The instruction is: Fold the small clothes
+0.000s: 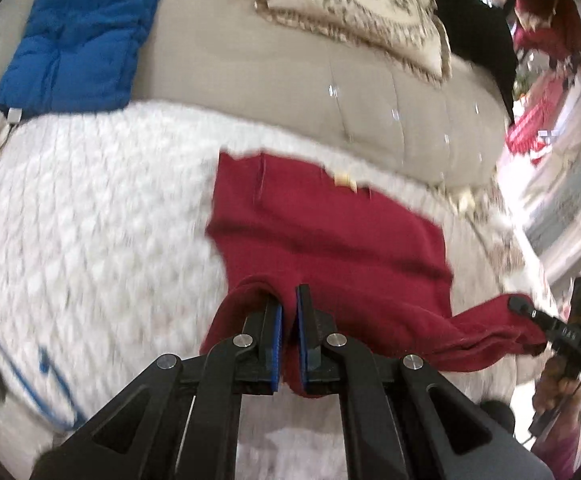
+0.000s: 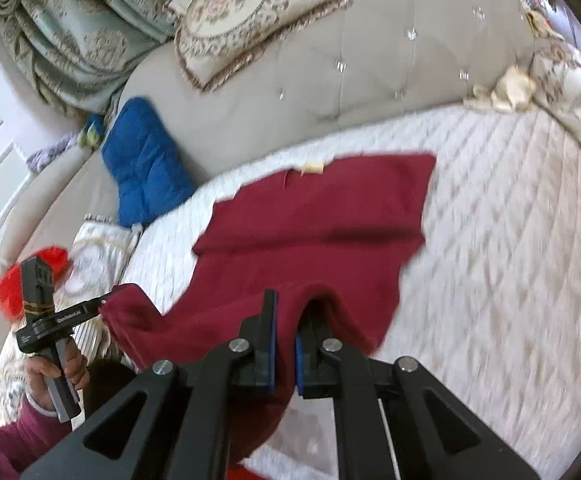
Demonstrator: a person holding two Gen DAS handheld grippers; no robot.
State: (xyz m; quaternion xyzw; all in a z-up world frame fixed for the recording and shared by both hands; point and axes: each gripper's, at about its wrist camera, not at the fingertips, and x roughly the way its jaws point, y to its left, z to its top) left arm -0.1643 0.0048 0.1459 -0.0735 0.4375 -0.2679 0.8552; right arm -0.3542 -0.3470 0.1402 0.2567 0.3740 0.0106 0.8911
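A dark red small garment (image 1: 322, 232) lies on the white quilted bed cover (image 1: 90, 220), its far edge with a pale label flat, its near edge lifted. My left gripper (image 1: 289, 300) is shut on the near edge of the garment. In the left wrist view my right gripper (image 1: 522, 306) grips the garment's other near corner at the right. In the right wrist view my right gripper (image 2: 286, 308) is shut on the garment (image 2: 314, 220), and my left gripper (image 2: 104, 304) holds the left corner above the cover (image 2: 510, 240).
A blue padded cushion (image 1: 78, 36) and an embroidered fringed pillow (image 1: 366, 12) lean on the beige tufted headboard (image 1: 410, 128). A black item (image 1: 482, 36) lies at the right. A red object (image 2: 30, 276) sits at the bed's left side, with curtains (image 2: 70, 28) behind.
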